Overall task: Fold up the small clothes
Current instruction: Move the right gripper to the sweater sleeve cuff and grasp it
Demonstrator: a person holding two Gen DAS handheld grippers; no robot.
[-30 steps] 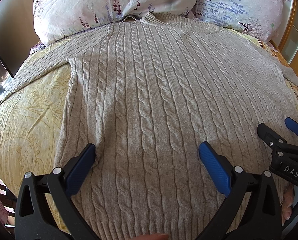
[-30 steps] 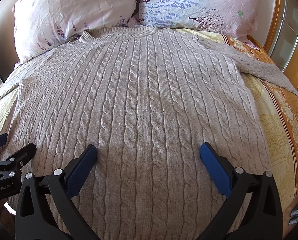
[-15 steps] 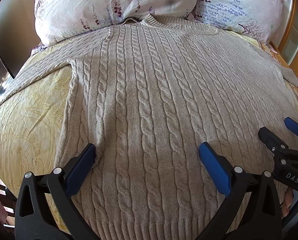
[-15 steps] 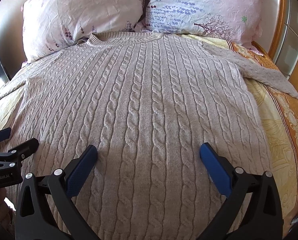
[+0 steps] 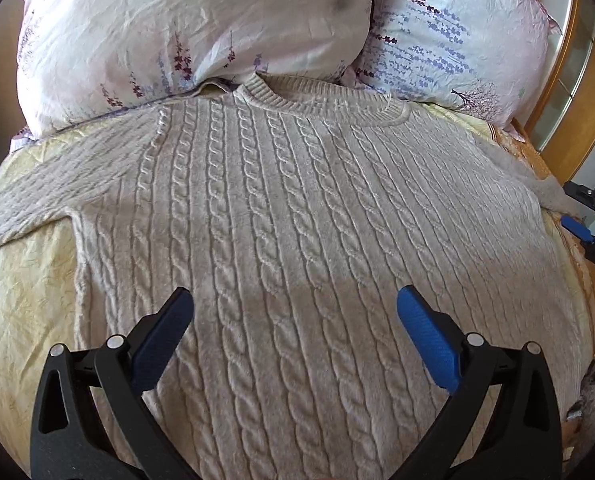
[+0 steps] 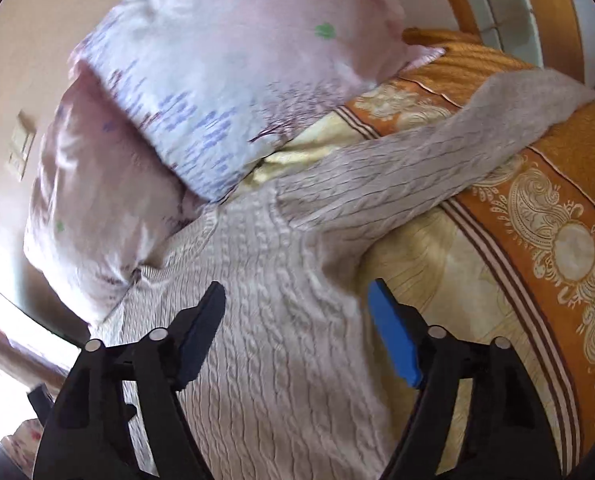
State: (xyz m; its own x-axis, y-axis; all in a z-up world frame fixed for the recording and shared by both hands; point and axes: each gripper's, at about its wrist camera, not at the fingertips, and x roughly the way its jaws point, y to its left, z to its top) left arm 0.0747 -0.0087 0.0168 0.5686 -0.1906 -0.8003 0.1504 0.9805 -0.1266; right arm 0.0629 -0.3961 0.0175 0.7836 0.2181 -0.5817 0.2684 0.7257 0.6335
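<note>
A beige cable-knit sweater [image 5: 297,240] lies flat, front up, on the bed, collar toward the pillows. My left gripper [image 5: 295,312] is open and empty above the sweater's lower middle. My right gripper [image 6: 297,300] is open and empty, tilted, over the sweater's right side near the armpit [image 6: 349,256]. The right sleeve [image 6: 437,160] stretches out to the right over the bedspread. The right gripper also shows at the right edge of the left wrist view [image 5: 589,224]. The left sleeve [image 5: 37,200] runs off to the left.
Two floral pillows [image 5: 185,32] [image 5: 457,32] lie at the head of the bed. A yellow and orange patterned bedspread [image 6: 537,240] covers the bed. A wooden frame [image 5: 577,60] stands at the right.
My right gripper has swung right and forward toward the right sleeve and tilted; its view is blurred. My left gripper has moved forward up the sweater.
</note>
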